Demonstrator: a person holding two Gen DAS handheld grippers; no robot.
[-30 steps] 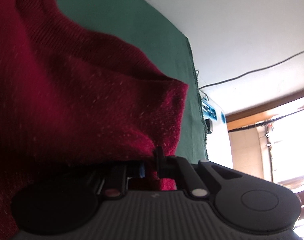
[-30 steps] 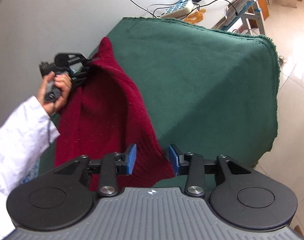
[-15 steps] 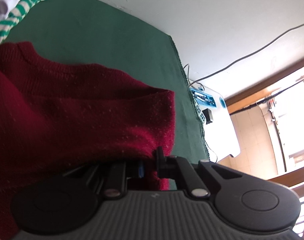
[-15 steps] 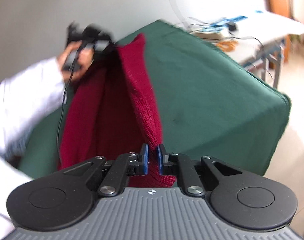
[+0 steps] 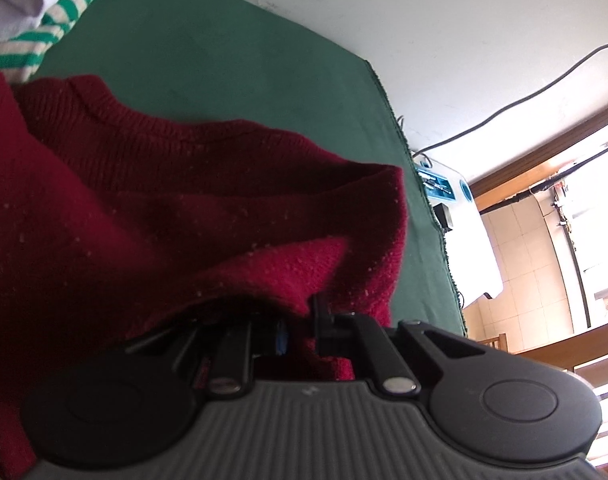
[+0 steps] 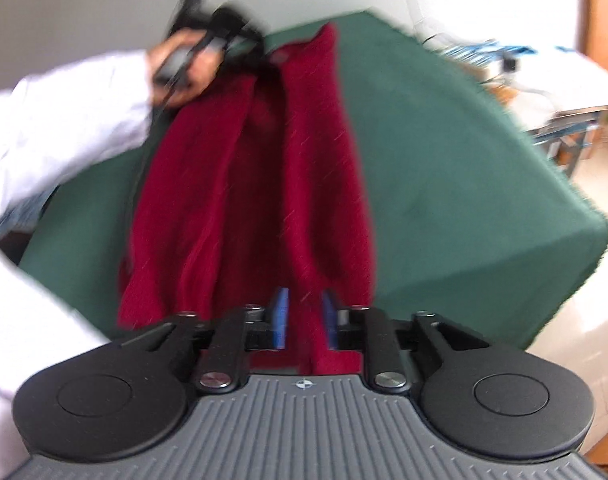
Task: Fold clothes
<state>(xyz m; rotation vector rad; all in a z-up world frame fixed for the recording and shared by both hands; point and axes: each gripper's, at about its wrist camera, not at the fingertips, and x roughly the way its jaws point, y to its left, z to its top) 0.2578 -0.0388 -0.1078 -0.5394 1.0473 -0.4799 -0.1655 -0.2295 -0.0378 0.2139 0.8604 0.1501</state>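
right wrist view: a red knit sweater (image 6: 264,184) hangs stretched in a long band down the middle of the frame, over a green cloth-covered surface (image 6: 443,168), as a person in a white sleeve (image 6: 64,120) works to fold it. at the upper left of the frame the left tool (image 6: 240,40), gripped in the person's hand (image 6: 184,68), is clenched on the far end of the sweater and holds it up, seemingly to keep the knit taut along its length. at the lower centre, the right tool (image 6: 304,320) has the near edge of the sweater running between its blue pads (image 6: 280,316), but the jaws are opening and a gap shows on either side of the fabric, so the cloth looks slack there rather than pinched; motion blur softens the detail. in the left wrist view, the left tool (image 5: 300,332) sits at the bottom of the frame with its fingers buried in bunched red knit, the sweater (image 5: 164,208) draping away to the left over the surface (image 5: 224,60), and a green-and-white striped garment (image 5: 60,32) lies at the upper left corner beside white cloth. a power strip (image 5: 443,188) rests past the surface's right edge. judging by the pose, the fold is mid-way, with the right tool apparently letting go to re-grip.
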